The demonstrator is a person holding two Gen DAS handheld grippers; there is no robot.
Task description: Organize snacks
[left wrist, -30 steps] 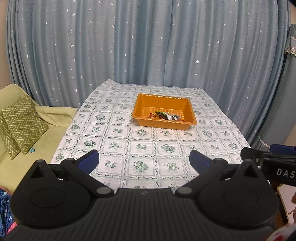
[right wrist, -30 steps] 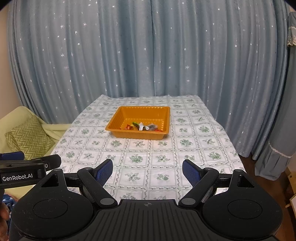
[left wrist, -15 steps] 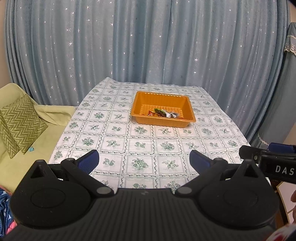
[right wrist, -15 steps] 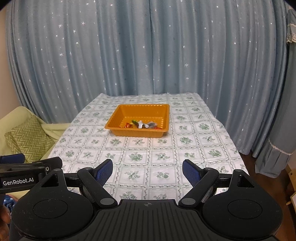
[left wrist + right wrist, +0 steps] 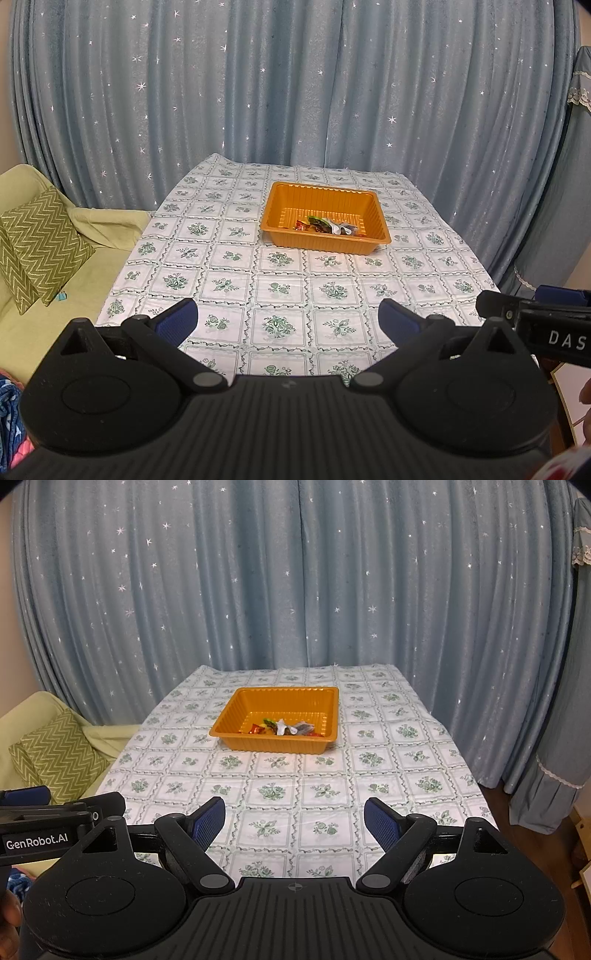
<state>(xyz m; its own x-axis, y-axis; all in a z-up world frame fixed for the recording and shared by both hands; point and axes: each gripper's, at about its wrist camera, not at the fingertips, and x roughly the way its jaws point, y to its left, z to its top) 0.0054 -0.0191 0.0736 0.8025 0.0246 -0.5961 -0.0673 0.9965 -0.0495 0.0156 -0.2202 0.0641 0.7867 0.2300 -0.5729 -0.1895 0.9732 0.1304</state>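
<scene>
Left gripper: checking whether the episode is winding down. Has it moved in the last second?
Yes. The left gripper has backed away from the table: the orange tray and tablecloth look smaller and sit higher against the curtain.

Table (image 5: 288, 291) with floral tablecloth (image 5: 295, 794) bears 1 orange tray (image 5: 280, 210)

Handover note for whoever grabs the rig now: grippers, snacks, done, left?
Left gripper: open, empty, over the near table edge.
Right gripper: open, empty, beside it.
Snacks: a small pile of wrapped pieces in the orange tray, mid-table on the floral cloth.
Done: no loose snacks visible on the cloth; all seen are in the tray.
Left: probably nothing to collect; check behind the tray, then sort if needed.
</scene>
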